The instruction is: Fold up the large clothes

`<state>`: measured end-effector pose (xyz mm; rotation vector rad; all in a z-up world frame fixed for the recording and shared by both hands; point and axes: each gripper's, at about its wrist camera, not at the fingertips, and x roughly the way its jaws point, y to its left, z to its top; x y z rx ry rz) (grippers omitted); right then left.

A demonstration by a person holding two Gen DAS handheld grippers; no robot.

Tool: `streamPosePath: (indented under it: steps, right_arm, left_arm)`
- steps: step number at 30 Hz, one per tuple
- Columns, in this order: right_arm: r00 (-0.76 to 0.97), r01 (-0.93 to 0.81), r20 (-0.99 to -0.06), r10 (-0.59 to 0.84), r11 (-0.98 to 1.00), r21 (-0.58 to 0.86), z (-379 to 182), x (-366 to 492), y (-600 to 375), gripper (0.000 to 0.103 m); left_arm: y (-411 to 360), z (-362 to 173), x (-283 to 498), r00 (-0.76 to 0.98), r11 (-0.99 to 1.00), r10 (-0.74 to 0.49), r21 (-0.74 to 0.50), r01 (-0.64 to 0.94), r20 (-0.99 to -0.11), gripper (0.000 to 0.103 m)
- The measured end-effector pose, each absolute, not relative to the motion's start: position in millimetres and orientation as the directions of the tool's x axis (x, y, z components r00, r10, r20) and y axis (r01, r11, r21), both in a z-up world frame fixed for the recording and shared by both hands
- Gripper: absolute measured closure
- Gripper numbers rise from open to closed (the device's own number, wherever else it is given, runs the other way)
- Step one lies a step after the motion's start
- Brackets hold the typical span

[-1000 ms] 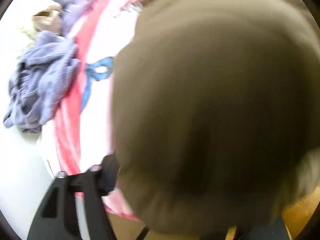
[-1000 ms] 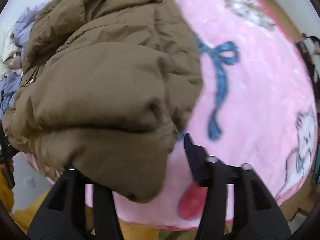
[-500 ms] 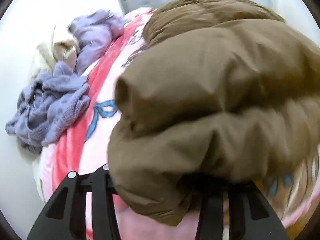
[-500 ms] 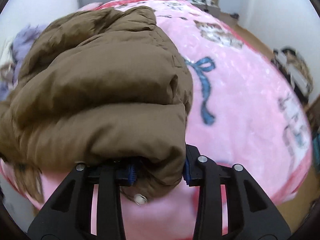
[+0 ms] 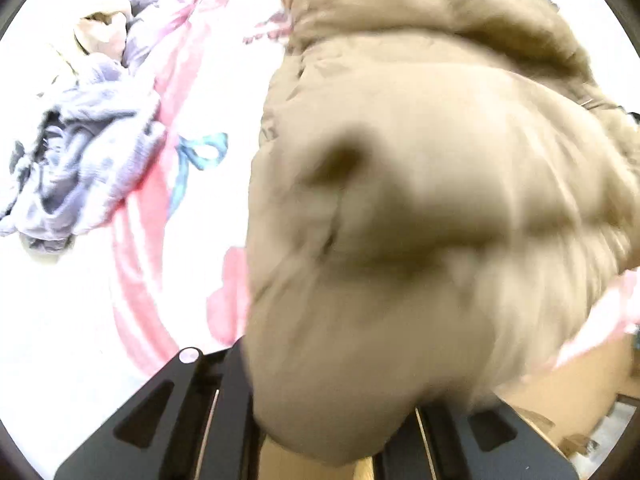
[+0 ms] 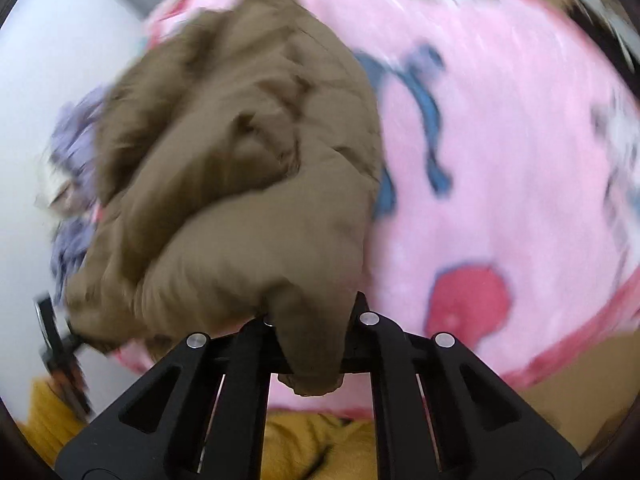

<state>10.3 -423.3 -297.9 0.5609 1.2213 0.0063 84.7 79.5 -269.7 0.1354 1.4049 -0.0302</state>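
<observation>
- Pinched shut on a fold of the brown puffer jacket: left gripper, aimed straight down, its black fingers half buried under the padding that billows up over the jaws and fills most of that view.
- Off to the left of the left gripper and well apart from it: a heap of lilac knitwear and a beige garment, crumpled at the edge of the pink blanket, neither yet folded.
- Clamped on the near hem of the same jacket: right gripper, jaws pressed together with a tab of brown fabric squeezed between and poking out just below them.
- Ahead of the right gripper: the jacket's bulk, bunched and creased, apparently raised at the gripped edge, the far part blurred and possibly resting on the blanket.
- To the right of the right gripper: open pink blanket with a blue bow print and a red heart.
- Judged stage: jacket gathered and gripped at two points, fold in progress rather than finished; flattening, setting down and the remaining garments all left to do.
</observation>
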Motion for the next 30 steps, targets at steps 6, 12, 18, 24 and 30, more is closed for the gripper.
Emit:
streamPosePath:
  steps: [6, 12, 18, 24, 30]
  right_arm:
    - [0.287, 0.196, -0.915, 0.284, 0.917, 0.347, -255.9, 25.9, -425.1, 0.096]
    - [0.362, 0.073, -0.883, 0.299, 0.935, 0.347, -184.9, 62.2, -421.8, 0.096]
    - [0.260, 0.005, -0.926, 0.273, 0.959, 0.283, -224.0, 76.5, -413.9, 0.096]
    - [0.070, 0.139, -0.954, 0.293, 0.944, 0.300, -293.0, 58.0, -419.3, 0.096]
    - [0.140, 0.042, -0.923, 0.358, 0.929, 0.367, -201.4, 64.6, -422.7, 0.096]
  left_arm:
    - [101.0, -260.8, 87.9, 0.049, 0.995, 0.036, 0.040, 0.091, -0.998, 0.096]
    - [86.0, -185.6, 88.5, 0.163, 0.992, 0.038, 0.058, 0.116, -0.986, 0.096]
    - [79.1, -258.8, 96.8, 0.027, 0.992, 0.079, 0.082, 0.101, -0.996, 0.095]
    - [72.2, -305.2, 72.1, -0.051, 0.978, 0.129, 0.118, 0.174, -0.990, 0.095]
    - [66.1, -201.4, 86.9, 0.090, 0.945, 0.169, 0.187, 0.268, -0.981, 0.095]
